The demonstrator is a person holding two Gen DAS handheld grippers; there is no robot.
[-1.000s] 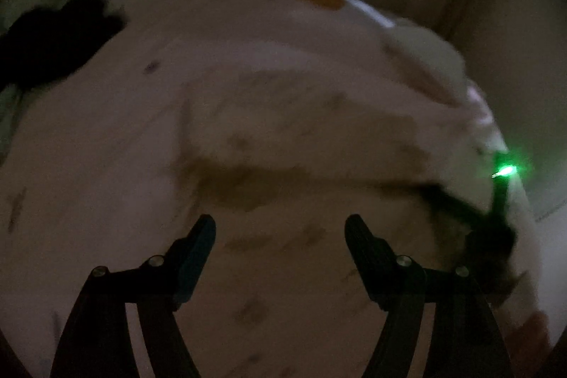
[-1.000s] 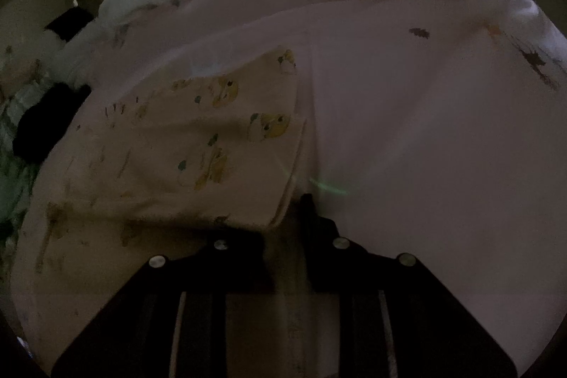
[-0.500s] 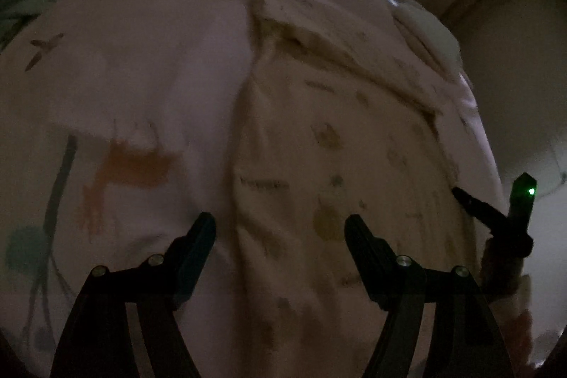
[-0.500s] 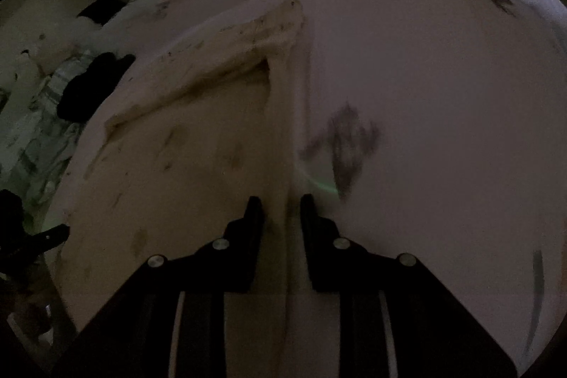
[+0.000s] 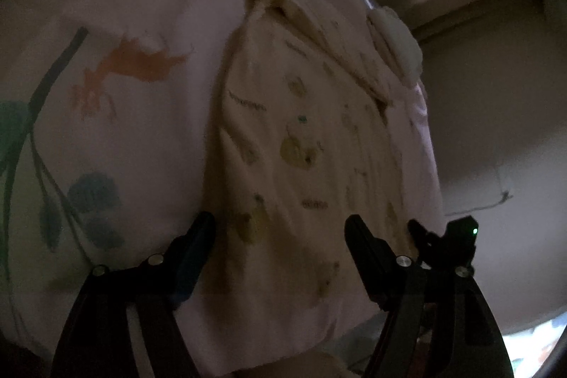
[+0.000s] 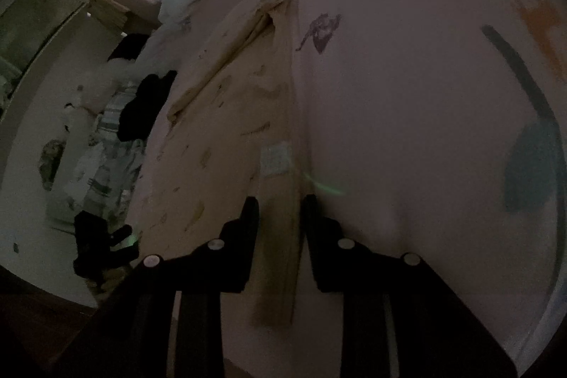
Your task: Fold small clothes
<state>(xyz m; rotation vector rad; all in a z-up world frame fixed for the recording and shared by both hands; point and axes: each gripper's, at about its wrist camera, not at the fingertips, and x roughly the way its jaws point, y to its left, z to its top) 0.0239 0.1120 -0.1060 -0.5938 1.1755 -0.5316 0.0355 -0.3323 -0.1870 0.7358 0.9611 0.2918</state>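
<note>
Cream printed garment [image 5: 301, 137] spread flat on pink bedsheet [image 5: 149, 116], dim light. Left gripper [image 5: 280, 232] jaws wide apart above its near end, nothing held. Right gripper [image 6: 280, 211] jaws narrowly apart, garment's edge strip between them

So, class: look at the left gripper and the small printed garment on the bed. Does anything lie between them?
Nothing visible does. The left gripper hangs open just over the near end of the garment, which lies spread on the pink bedsheet. The right gripper straddles the garment's side edge, clear of that path.
</note>
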